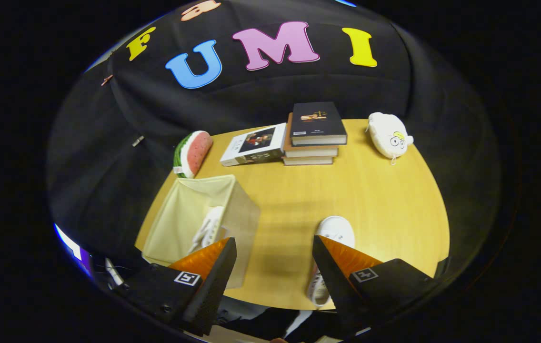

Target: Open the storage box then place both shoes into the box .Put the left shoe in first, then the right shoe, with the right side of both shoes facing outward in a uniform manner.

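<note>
Across most of the scene spreads a yellow wooden table [370,200], backed by the booth's black cloth wall [261,100]. On the near left part of the table stands the storage box [244,209], a pale fabric bin with its top open, tilted a little in the fisheye view. Inside it lies one white shoe [209,227], leaning against the box's right wall, its laces showing. Toward the far edge sits a stack of books [315,136], a dark-covered one on top, with another book [254,145] lying flat just to its left and touching the stack. Left of that book, at the table's far left corner, rests a watermelon-slice cushion [193,153]. On the far right lies a white plush pouch [388,135] with a cartoon face, well apart from the books. Near the table's front edge, right of the box, lies the second white shoe [332,233], its toe pointing away; the right finger covers its middle part. The gripper [274,264] hangs above the near edge with its fingers [213,276] spread wide apart and grasping nothing, bare tabletop between them, the box behind the left one and the second shoe under the right one.
</note>
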Demonstrator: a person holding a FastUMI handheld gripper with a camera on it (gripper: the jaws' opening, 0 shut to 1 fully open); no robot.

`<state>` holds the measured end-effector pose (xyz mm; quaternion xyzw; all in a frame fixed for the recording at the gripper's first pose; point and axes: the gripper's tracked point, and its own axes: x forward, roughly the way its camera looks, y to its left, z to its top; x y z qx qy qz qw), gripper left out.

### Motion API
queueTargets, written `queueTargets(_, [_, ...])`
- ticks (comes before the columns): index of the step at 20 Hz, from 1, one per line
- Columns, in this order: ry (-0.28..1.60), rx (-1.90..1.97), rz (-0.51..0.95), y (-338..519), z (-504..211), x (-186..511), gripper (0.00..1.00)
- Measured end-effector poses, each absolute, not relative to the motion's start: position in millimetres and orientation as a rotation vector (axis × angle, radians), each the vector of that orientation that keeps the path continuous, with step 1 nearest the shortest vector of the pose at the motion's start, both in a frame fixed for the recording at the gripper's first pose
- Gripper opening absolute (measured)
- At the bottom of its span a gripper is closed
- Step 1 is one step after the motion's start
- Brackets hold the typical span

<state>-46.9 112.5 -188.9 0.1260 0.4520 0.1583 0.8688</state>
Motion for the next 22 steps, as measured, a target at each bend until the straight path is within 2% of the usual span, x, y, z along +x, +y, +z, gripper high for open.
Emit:
queueTargets(9, [1.113, 0.172, 0.210, 55.6, -312.6, -101.0, 0.99])
queueTargets(16, [1.176, 0.084, 0.189, 47.4, -368.2, -101.0, 0.98])
queueTargets(20, [1.157, 0.116, 0.227, 61.4, -373.5, -87.8, 0.90])
queueTargets(22, [1.180, 0.189, 0.301, 79.7, -373.2, -92.9, 0.75])
